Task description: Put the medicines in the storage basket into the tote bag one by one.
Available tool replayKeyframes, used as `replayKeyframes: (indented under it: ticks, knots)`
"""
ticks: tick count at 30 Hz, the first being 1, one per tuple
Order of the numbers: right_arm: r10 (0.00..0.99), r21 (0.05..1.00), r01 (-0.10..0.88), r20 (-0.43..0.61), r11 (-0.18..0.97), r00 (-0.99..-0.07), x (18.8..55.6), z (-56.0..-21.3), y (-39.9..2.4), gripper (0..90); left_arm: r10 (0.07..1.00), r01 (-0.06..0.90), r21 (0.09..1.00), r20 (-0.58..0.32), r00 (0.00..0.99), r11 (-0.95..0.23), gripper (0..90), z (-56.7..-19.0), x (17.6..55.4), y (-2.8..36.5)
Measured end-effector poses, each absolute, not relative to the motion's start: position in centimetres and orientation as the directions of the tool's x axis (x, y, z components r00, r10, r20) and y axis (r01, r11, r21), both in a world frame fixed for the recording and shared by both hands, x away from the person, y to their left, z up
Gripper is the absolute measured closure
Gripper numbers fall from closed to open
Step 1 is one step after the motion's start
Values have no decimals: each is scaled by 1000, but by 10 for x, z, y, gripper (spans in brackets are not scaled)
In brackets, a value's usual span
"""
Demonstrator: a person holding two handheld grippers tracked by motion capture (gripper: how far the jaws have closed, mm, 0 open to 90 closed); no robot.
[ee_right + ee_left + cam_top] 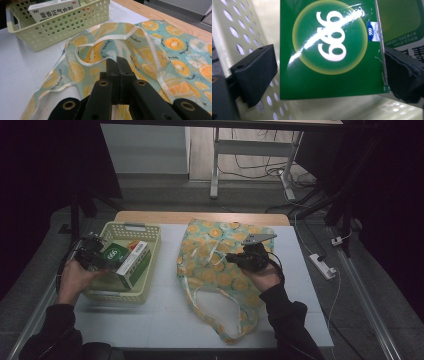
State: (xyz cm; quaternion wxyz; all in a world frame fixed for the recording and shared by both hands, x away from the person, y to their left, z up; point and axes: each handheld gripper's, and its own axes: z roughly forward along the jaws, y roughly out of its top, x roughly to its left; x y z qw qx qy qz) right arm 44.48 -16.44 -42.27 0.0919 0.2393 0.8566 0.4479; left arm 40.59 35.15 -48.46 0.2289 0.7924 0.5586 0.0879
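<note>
Partly hidden: left claw point(329, 72) apart around green box point(329, 50) (gap one side); right claw point(117, 67) together on bag point(160, 50).

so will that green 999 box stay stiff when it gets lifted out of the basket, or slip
Probably stiff: the green 999 box shows flat faces and straight edges like thin carton. Its glossy face throws a glare streak, so it may slip between the left hand-held gripper pads, which are not yet pressing on it. Likely light, though hard squeezing could dent it; one edge already looks frayed.

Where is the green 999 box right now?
In the high view the green 999 box stands inside the yellow basket at table left, beside a white-and-green box, between the left gripper's jaws.
</note>
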Motion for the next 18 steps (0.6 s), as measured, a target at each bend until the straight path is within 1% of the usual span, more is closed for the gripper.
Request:
replayKeyframes:
  ticks: [1,5,11,14,18]
  knots:
    - [492,811,327,56,485,-869,445,-423,-164,893,925,843,462,-112,364,-275,131,-485,405,351]
    - [492,812,327,56,484,-869,445,-423,-164,893,925,843,457,-104,366,-282,150,-484,405,350]
    - [492,813,325,55,484,-869,445,-423,-164,893,940,853,462,-107,323,-241,173,-482,404,348]
    - [492,814,326,57,481,-869,445,-423,-165,893,941,852,468,-111,319,-233,177,-481,403,349]
    - [493,813,330,61,479,-868,445,-423,-165,893,941,840,499,-124,314,-215,177,-474,399,352]
